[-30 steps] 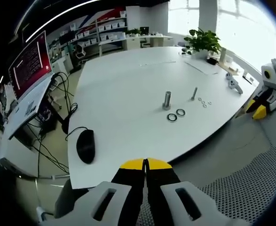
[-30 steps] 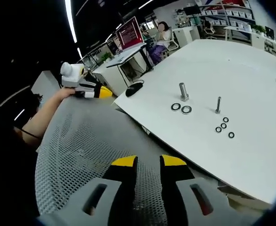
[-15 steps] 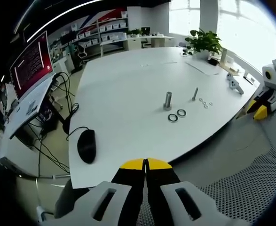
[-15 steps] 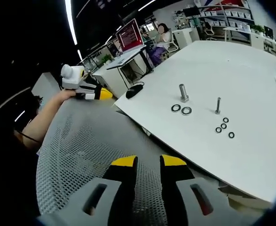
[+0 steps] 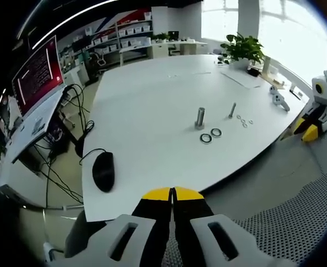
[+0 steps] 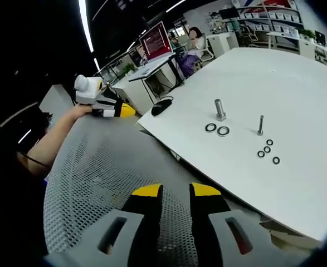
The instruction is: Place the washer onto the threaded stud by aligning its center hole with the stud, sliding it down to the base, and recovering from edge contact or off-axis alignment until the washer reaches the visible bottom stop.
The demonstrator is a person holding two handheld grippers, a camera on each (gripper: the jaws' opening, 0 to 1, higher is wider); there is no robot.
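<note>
Stud (image 5: 200, 118) standing upright on the white worktop (image 5: 152, 111), two washers (image 5: 211, 136) flat beside its base, left tool (image 5: 172, 194) closed and empty, right tool (image 6: 171, 191) slightly parted, empty.

A white counter (image 5: 152, 105) is being shown, a black mouse (image 5: 103, 172) lying on it. Silver is being shown by the stud (image 5: 200, 118). Yellow tips are being worn by black fingers (image 5: 159, 196). Grey mesh is being shown by the chair (image 6: 102, 183).
</note>
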